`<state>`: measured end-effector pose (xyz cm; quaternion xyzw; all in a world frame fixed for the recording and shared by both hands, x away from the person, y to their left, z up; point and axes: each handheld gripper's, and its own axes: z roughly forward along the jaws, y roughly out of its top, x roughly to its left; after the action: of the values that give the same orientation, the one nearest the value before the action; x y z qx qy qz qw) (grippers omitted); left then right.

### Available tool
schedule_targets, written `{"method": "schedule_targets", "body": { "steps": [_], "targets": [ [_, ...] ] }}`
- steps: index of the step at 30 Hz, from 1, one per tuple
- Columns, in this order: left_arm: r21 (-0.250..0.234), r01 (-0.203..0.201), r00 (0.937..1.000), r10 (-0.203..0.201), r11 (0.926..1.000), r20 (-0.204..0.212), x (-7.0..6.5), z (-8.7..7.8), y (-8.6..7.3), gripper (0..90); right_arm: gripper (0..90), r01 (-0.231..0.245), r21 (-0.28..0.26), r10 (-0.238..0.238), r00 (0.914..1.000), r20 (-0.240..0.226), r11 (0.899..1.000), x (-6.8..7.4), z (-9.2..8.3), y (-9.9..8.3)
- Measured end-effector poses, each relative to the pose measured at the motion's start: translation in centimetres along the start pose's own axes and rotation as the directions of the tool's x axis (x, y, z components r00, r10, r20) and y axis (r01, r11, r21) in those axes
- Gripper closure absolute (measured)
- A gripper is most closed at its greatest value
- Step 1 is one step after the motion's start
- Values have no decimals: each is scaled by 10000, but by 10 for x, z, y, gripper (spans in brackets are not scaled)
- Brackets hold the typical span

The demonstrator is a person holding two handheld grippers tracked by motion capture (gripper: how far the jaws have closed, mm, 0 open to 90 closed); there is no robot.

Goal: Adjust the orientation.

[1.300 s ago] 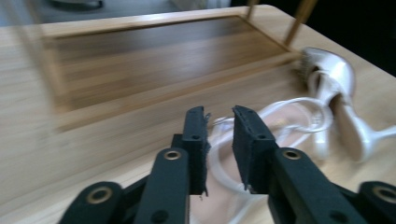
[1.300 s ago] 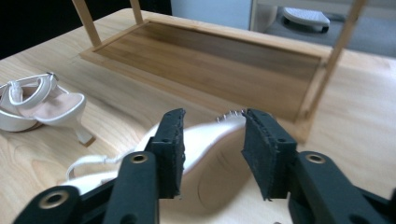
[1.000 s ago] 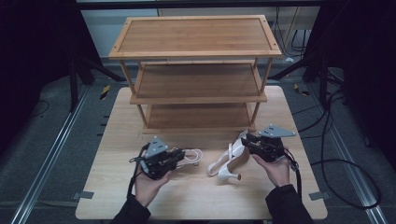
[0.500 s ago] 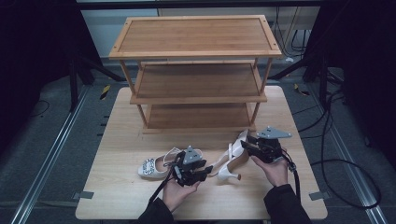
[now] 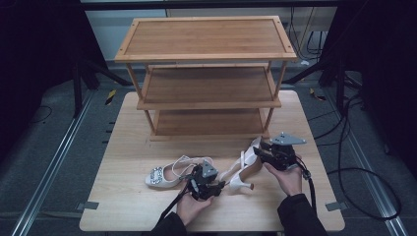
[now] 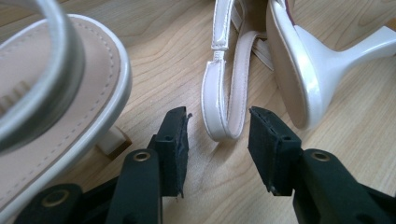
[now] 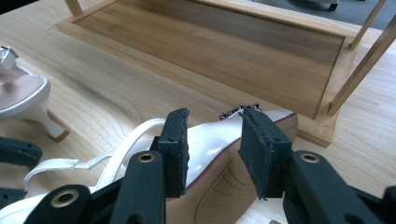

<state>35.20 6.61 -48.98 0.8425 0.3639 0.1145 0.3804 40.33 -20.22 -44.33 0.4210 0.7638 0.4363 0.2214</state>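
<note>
Left gripper view — strap loop between open fingers
The left gripper has just been opening; the strap lies untouched between. The right gripper clamps the white heel toe.

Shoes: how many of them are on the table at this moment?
2. One shoe stands upright on the table's left part, beside the left tool. The other shoe lies on its side to the right, with its front between the right tool's jaws.

Left tool held low near tabletop, jaws parted, just been opening, nothing pressed between pads. Right tool held level, jaws clamped, forearm extended from below.
</note>
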Motion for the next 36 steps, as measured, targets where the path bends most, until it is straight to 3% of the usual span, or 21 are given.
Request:
{"method": "schedule_targets", "body": {
  "steps": [5,10,18,21,28,36],
  "targets": [
    [289,347,9987,-358,9990,374,5,4,0,685,634,49,99,-49,10000,-18,9999,1,9,0],
    [211,485,9961,-499,9986,727,5,5,1,783,674,119,73,-119,9999,34,9999,2,15,-1],
    [-122,625,9938,-611,9980,923,7,-3,4,792,763,424,83,-427,9986,308,9991,0,9,-3],
    [-651,747,9912,-669,9951,1141,7,-16,12,793,787,551,108,-556,9973,479,9984,1,4,-4],
    [-1164,413,9878,-230,9923,1540,-8,-28,29,795,820,320,108,-324,9986,417,9994,-5,-17,-13],
    [-1561,100,9790,221,9877,2026,-26,-33,37,795,840,-13,358,-13,9973,731,9994,-11,-38,-27]
  ]
}}
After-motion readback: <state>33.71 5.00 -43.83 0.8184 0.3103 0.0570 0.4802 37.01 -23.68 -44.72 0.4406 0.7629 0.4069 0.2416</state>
